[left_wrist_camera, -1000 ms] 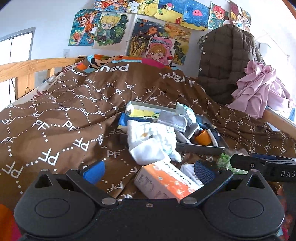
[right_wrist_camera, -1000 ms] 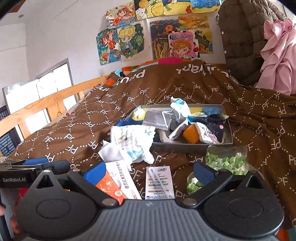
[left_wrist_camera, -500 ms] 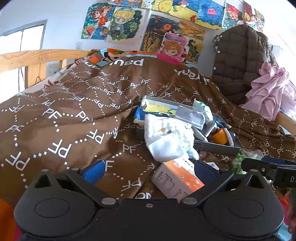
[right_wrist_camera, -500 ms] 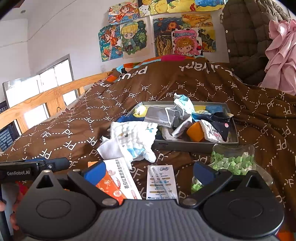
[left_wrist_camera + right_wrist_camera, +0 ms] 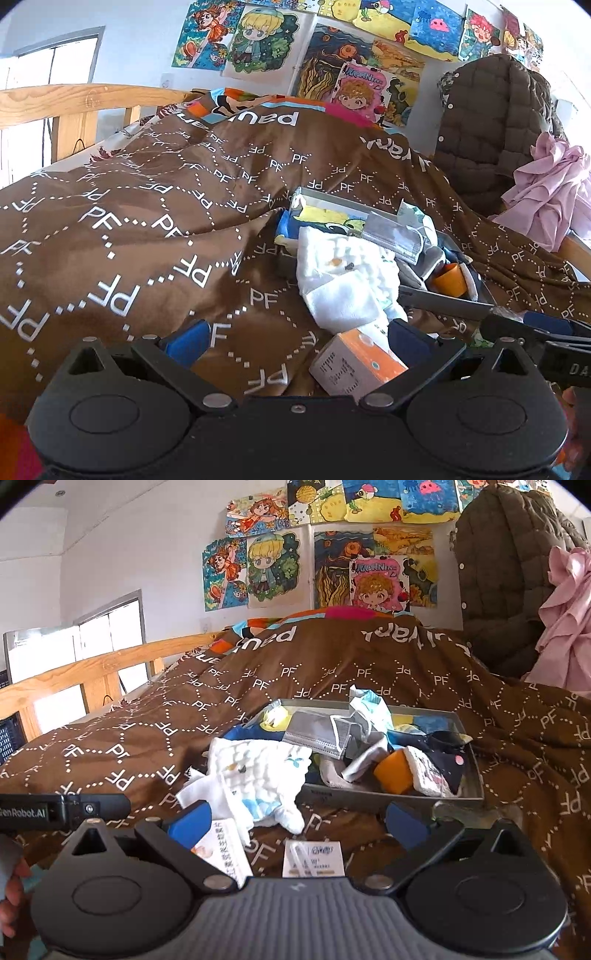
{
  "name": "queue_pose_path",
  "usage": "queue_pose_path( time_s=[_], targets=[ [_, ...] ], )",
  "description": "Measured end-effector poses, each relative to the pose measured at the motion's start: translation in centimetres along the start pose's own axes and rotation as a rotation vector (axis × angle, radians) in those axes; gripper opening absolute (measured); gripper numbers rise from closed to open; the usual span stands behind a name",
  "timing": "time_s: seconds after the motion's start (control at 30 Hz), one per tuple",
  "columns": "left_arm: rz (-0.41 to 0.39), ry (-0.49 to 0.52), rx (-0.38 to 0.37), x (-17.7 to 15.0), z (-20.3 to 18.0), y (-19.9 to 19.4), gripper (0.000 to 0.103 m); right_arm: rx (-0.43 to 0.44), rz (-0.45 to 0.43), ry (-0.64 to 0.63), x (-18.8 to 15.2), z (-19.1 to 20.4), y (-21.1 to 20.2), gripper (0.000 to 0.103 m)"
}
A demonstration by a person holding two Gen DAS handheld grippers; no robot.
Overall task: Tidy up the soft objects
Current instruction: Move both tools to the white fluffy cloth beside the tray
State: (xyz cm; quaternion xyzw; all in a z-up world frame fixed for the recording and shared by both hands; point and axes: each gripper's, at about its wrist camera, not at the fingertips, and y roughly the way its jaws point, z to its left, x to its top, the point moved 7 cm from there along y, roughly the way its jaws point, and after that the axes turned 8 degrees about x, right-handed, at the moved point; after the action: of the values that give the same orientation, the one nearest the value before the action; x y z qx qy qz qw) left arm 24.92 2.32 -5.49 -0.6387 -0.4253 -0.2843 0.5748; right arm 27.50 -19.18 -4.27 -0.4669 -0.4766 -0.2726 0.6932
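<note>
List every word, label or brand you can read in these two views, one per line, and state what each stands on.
"PF": repeated in white across the brown quilt.
"MORNING": on the cartoon poster on the wall.
"GenRobot.AI", its first letter cut off: on the left gripper.
Orange-and-white carton: print too small to read.
White paper packet: print too blurred to read.

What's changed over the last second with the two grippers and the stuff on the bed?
Both grippers moved forward toward the grey tray, so the white cloth looms nearer. Left gripper and right gripper stayed open, holding nothing. Cloth, tray and orange box lie as before.
</note>
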Motion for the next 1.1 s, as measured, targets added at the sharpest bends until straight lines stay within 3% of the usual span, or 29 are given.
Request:
queue_pose_path(
  time_s=[0.2, 0.37, 0.5, 0.87, 1.1],
  targets=[
    [0.016, -0.009, -0.038, 1.3, -0.6, 2.5, 0.102, -0.017, 0.018, -0.006, 0.9, -1.5, 2.8, 0.103],
    [0.033, 0.016, -0.057, 1.9, -1.4, 5.3, 0.102, 0.022, 0.046, 0.087, 0.8, -3.6, 4.4, 0.103],
    [0.059, 0.034, -0.070, 1.5, -1.8, 7.3, 0.102, 0.056, 0.056, 0.089, 0.9, -3.6, 5.5, 0.103],
    [0.132, -0.074, -0.176, 1.8, -2.0, 10.4, 0.099, 0.164, 0.058, 0.149, 2.8, -3.6, 9.2, 0.103],
    [0.150, -0.015, -0.227, 1.2, -2.4, 11.3, 0.092, 0.194, 0.123, 0.232, 1.8, -3.7, 11.2, 0.103]
  ],
)
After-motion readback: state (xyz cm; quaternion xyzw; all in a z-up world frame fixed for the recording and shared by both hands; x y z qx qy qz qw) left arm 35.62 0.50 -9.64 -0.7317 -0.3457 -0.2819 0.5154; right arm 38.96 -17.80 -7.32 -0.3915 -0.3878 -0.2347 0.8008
